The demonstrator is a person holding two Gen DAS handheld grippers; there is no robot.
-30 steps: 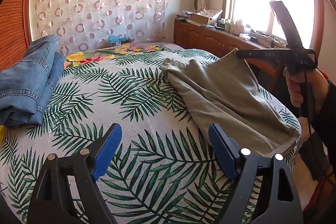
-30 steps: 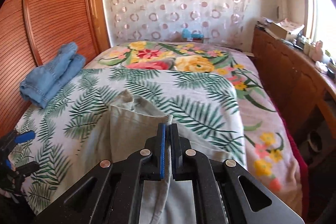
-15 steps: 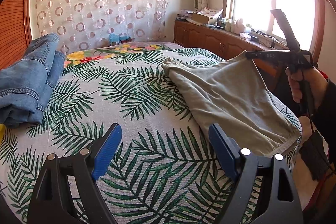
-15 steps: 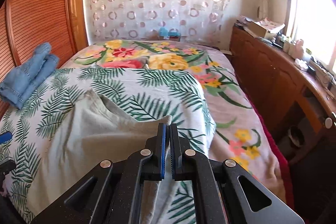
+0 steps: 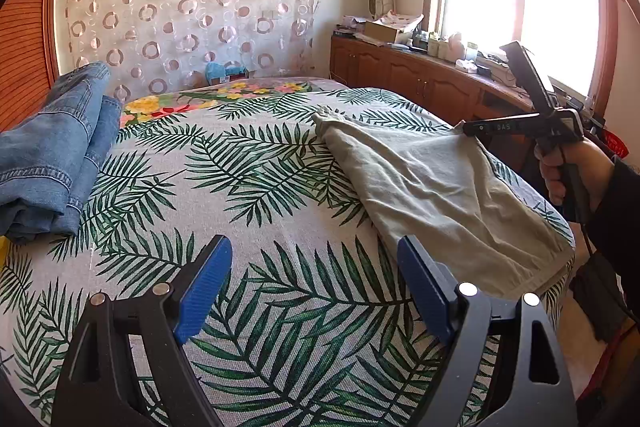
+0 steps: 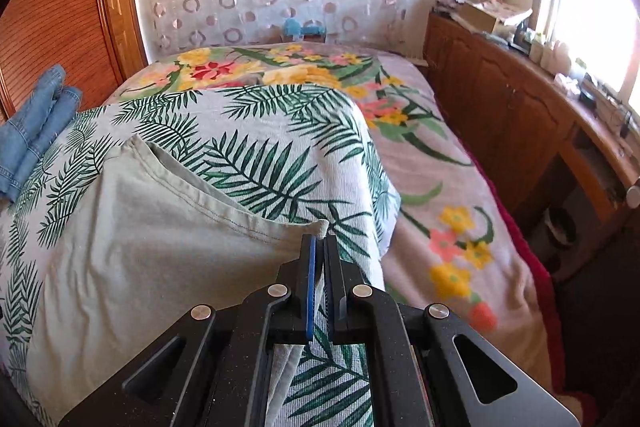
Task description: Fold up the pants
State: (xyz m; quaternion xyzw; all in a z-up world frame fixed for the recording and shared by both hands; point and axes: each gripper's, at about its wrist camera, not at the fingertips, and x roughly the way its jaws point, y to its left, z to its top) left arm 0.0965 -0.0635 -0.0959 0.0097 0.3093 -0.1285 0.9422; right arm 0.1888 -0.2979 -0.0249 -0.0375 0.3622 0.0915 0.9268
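Note:
Pale khaki pants [image 5: 432, 187] lie folded on the right side of the palm-leaf bedspread [image 5: 256, 179]. In the right wrist view the same pants [image 6: 152, 227] fill the lower left. My right gripper [image 6: 319, 241] is shut on their near corner, the cloth pinched between its blue pads. From the left wrist view that right gripper [image 5: 464, 129] reaches in from the right, held by a hand [image 5: 568, 171], lifting the corner slightly. My left gripper [image 5: 314, 275] hovers open over the bedspread, left of the pants, with nothing between its fingers.
Folded blue jeans [image 5: 52, 155] sit at the bed's left edge, by a wooden slatted panel [image 6: 52, 11]. A wooden cabinet [image 6: 520, 123] with clutter runs along the right under the window. A floral blanket [image 6: 440, 219] covers the bed's far and right side.
The right gripper has carried the pants corner down and to the right, toward the bed's edge, and the cloth now lies flatter. The left gripper has stayed still and open.

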